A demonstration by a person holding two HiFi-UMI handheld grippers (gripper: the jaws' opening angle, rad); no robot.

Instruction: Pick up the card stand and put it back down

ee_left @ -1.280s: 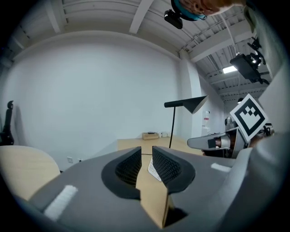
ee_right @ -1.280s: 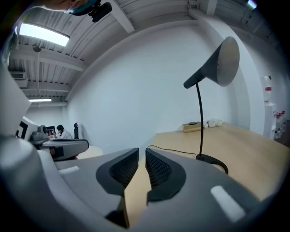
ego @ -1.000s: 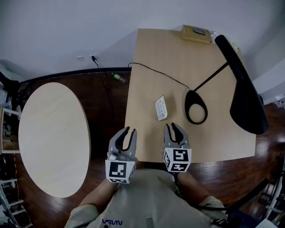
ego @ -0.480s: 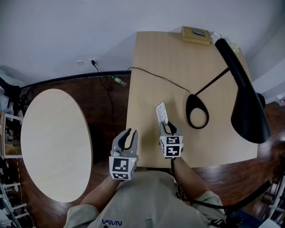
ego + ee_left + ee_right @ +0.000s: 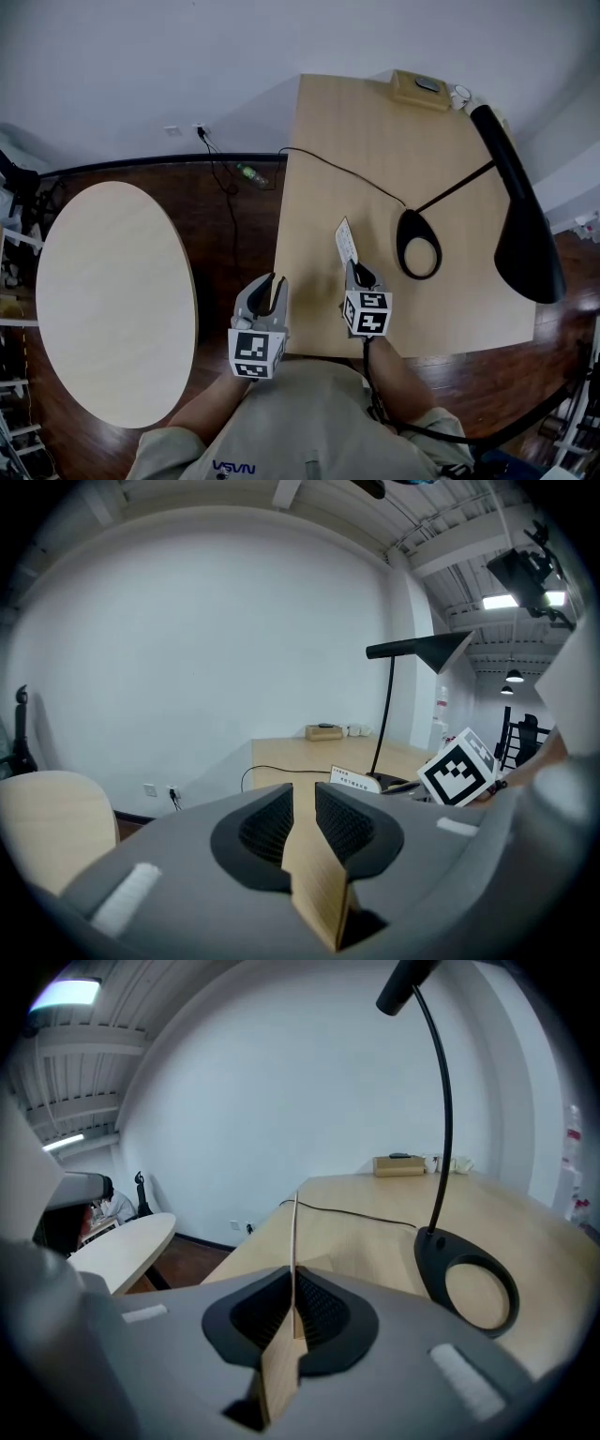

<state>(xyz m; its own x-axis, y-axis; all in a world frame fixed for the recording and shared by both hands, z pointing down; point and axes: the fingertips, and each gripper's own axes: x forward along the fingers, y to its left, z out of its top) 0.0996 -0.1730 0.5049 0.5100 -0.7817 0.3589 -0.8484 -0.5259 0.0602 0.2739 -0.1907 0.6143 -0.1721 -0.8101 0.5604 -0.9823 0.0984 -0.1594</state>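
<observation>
Your right gripper (image 5: 360,275) is closing its jaws on the card stand (image 5: 346,243). The thin card stands edge-on between the pads, which sit against both its faces, and it reaches out past the fingertips over the counter (image 5: 394,141). The lamp base (image 5: 419,246) lies to that gripper's right. Your left gripper (image 5: 265,286), just to its left at the counter's near edge, holds its jaws slightly apart around nothing.

- The card stand (image 5: 346,243) is a small, thin white card with print, standing upright.
- It sits on the desk (image 5: 375,141) near the front edge, its near end between the right gripper's (image 5: 357,273) closing jaws.
</observation>
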